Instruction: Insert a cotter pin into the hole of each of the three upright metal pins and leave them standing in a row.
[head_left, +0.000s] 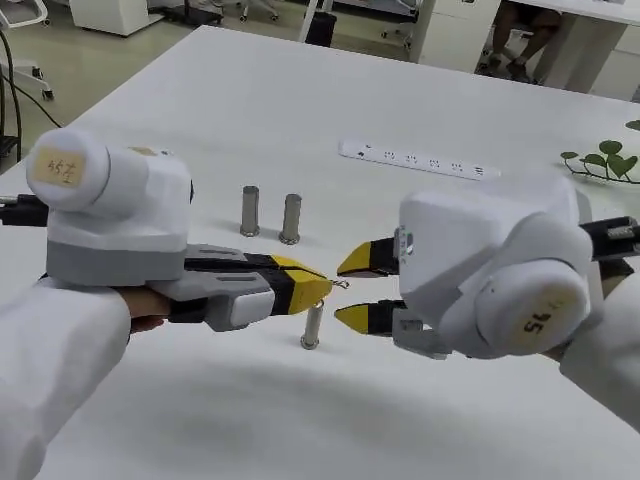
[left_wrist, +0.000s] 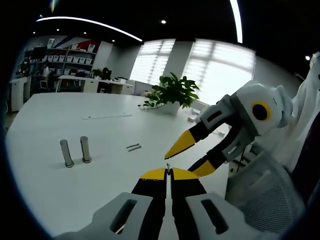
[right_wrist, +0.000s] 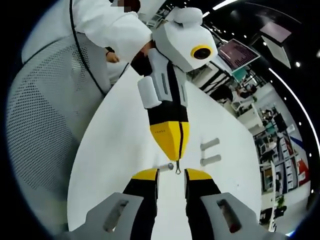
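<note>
My left gripper (head_left: 325, 285) (left_wrist: 168, 173) is shut on a small cotter pin (head_left: 340, 284) (right_wrist: 176, 168), whose loop pokes out past the yellow tips. My right gripper (head_left: 352, 290) (right_wrist: 172, 175) faces it, open, its jaws either side of the cotter pin's end without touching it. One upright metal pin (head_left: 312, 327) stands on the white table just below the two grippers. Two more metal pins (head_left: 250, 211) (head_left: 291, 219) (left_wrist: 66, 153) stand side by side farther back. A couple of loose cotter pins (left_wrist: 133, 147) lie on the table.
A white power strip (head_left: 418, 160) lies at the back right of the table (head_left: 250, 110). A potted plant (left_wrist: 172, 92) stands beyond it, with leaves at the right edge (head_left: 603, 160). Chairs and a seated person are behind the table.
</note>
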